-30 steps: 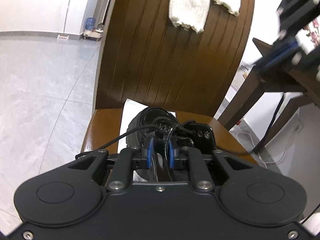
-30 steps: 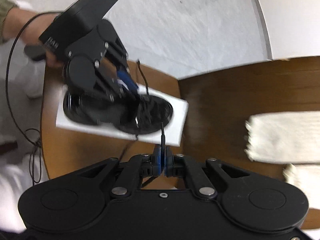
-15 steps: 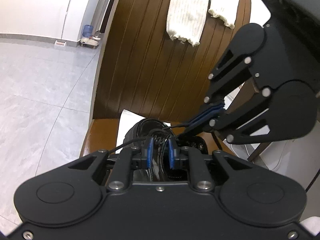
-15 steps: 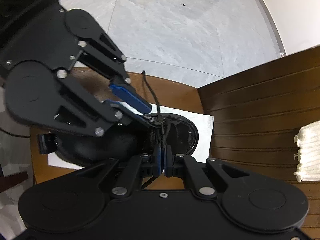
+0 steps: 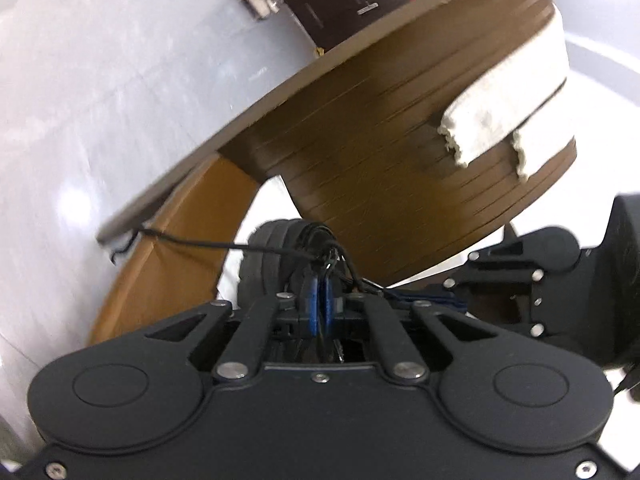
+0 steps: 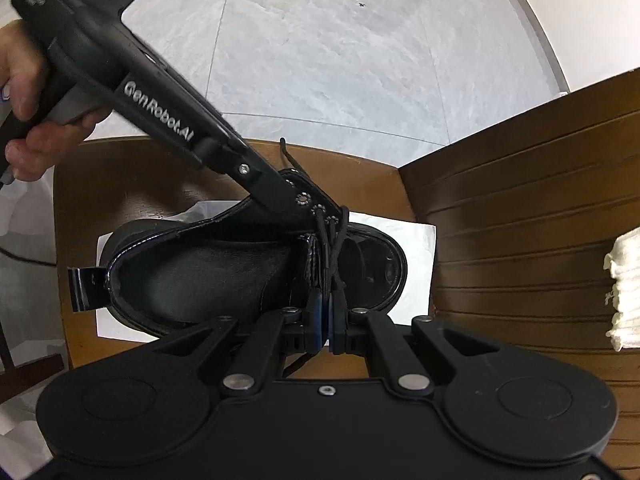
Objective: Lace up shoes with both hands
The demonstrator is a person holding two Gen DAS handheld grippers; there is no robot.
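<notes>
Now you pinch lace (image 6: 329, 256) in both grippers, left gripper (image 5: 320, 300) fingers just clenched, right gripper (image 6: 325, 312) clamped, so shoe (image 6: 224, 264) tightens.

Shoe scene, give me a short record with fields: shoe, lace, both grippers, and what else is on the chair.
shoe: black shoe on white paper on the chair seat
lace: black lace at the eyelets, one end trailing off the seat edge
left gripper: just closed; shut on lace
right gripper: shut on lace
chair back: white cloth draped over it
</notes>
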